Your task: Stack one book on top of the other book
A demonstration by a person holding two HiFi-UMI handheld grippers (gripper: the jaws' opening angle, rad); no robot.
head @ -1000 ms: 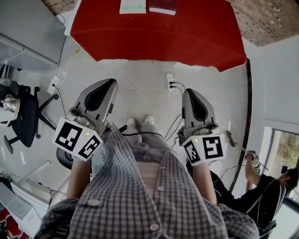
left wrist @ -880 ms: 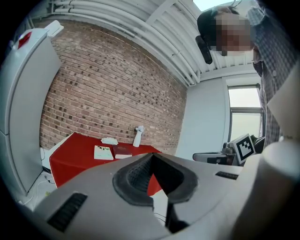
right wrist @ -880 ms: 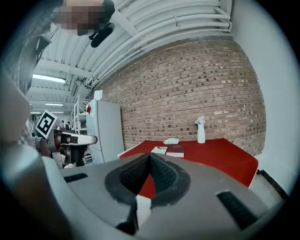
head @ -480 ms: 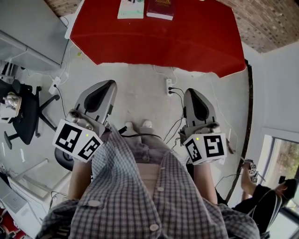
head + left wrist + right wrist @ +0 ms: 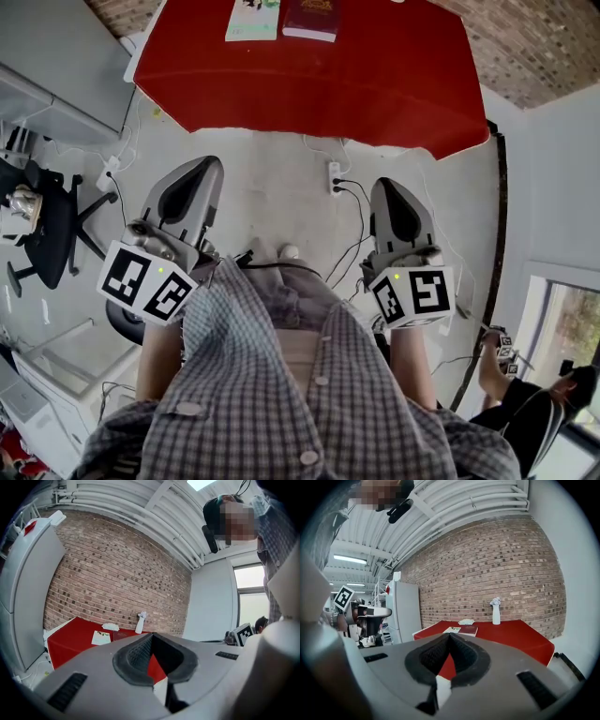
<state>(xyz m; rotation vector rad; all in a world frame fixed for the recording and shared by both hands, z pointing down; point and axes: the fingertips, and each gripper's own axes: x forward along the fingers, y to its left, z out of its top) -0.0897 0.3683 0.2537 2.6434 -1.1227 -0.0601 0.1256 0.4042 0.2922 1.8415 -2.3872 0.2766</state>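
Observation:
Two books lie side by side at the far edge of the red table (image 5: pixel 309 84): a pale book (image 5: pixel 253 19) on the left and a dark red book (image 5: pixel 311 19) on the right. Both grippers hover over the floor, well short of the table. My left gripper (image 5: pixel 211 166) is shut and holds nothing. My right gripper (image 5: pixel 389 186) is likewise shut and holds nothing. In the left gripper view the pale book (image 5: pixel 101 637) shows above the shut jaws (image 5: pixel 151 638). The right gripper view has both the pale book (image 5: pixel 452 630) and the dark red book (image 5: pixel 468 630) beyond its shut jaws (image 5: pixel 450 637).
A white vase (image 5: pixel 496 611) and a crumpled white thing (image 5: pixel 466 621) stand further back on the table, by the brick wall. A power strip with cables (image 5: pixel 334 174) lies on the floor before the table. An office chair (image 5: pixel 47 230) is at left, a white fridge (image 5: pixel 406 613) beyond.
In the head view the table and books have come further into the picture as I move forward. Both grippers advanced with me; their jaws stayed shut.

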